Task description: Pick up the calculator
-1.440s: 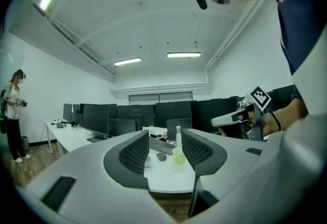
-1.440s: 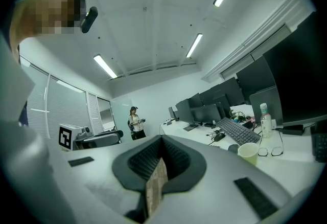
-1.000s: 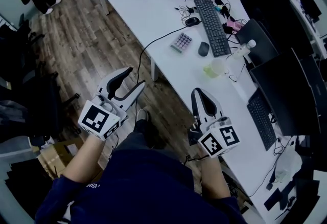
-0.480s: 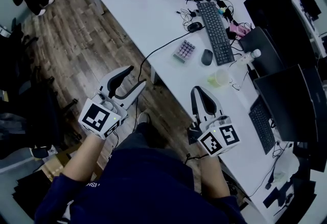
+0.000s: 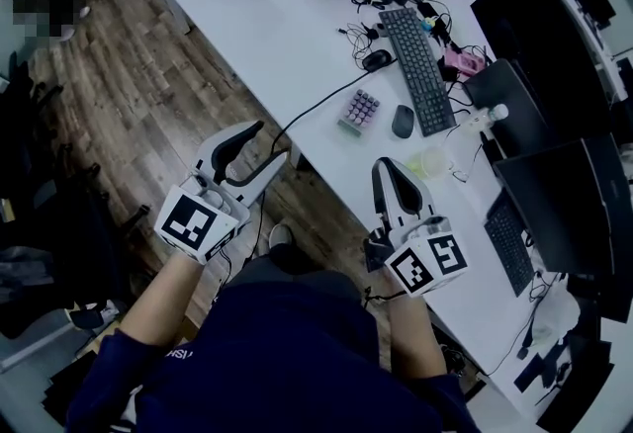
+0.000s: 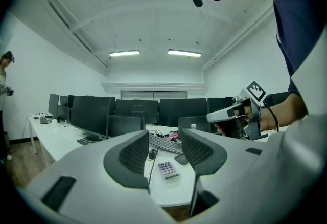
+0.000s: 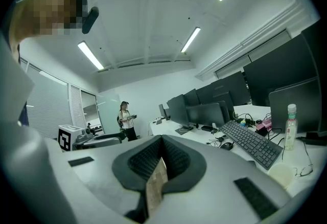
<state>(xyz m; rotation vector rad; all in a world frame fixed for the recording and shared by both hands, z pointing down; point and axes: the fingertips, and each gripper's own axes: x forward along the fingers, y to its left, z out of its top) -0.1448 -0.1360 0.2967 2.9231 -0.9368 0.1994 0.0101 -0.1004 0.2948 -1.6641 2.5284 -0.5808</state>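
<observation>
- Calculator (image 5: 359,111) with purple keys lies flat on the white desk (image 5: 259,31), near the front edge, just left of the dark mouse (image 5: 402,121) and the black keyboard (image 5: 415,55); nothing touches it
- left gripper (image 5: 272,141): jaws wide apart and empty; held over the wood floor (image 5: 148,95), short of the desk edge, well apart from the calculator, which shows far off through the gap in the left gripper view
- right gripper (image 5: 389,166): jaws pressed together, nothing clamped; tips over the desk's near edge
- against a second ago: both grippers keep the same jaw settings; the calculator sits lower in the head view, closer to the grippers
</observation>
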